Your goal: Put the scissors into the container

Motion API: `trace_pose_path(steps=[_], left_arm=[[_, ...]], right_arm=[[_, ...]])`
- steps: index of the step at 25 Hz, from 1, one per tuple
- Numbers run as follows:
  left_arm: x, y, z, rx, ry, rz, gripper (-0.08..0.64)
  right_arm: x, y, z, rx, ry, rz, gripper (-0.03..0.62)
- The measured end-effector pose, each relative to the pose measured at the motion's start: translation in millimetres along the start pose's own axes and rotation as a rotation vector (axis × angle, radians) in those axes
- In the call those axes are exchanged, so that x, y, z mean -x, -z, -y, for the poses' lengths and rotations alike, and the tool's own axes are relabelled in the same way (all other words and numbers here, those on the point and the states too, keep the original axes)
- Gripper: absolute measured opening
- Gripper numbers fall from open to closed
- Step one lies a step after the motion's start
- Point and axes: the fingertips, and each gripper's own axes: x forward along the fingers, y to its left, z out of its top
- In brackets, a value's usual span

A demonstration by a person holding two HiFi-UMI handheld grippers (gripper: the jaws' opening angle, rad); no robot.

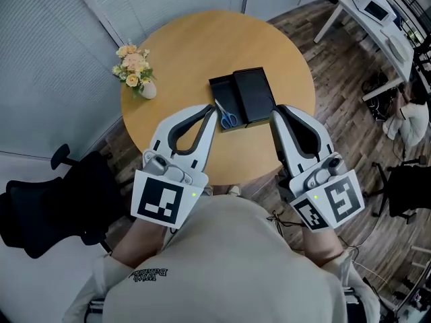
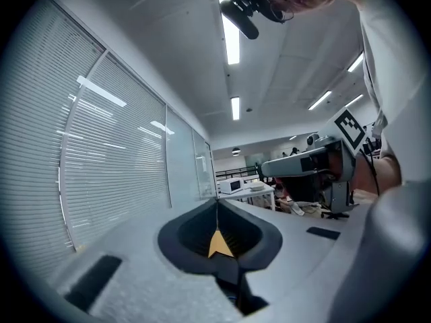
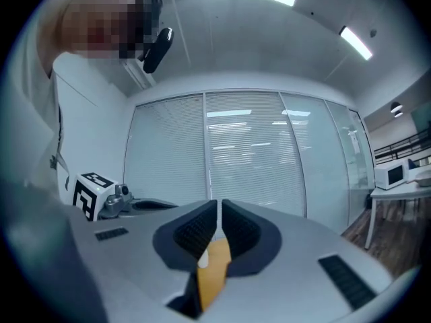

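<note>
The blue-handled metal scissors are lying in the shallow black rectangular container on the round wooden counter. We are holding the left gripper and the right gripper just beside it, both with jaws pressed together and clasping nothing.
</note>
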Motion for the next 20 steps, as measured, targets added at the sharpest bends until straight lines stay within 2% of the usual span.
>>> trace_pose_path(steps=[20], left_arm=[[7.5, 1.6, 15.7, -0.001, 0.029, -0.025, 0.025]], right_arm=[[11.1, 12.6, -3.9, -0.027, -0.009, -0.023, 0.040]])
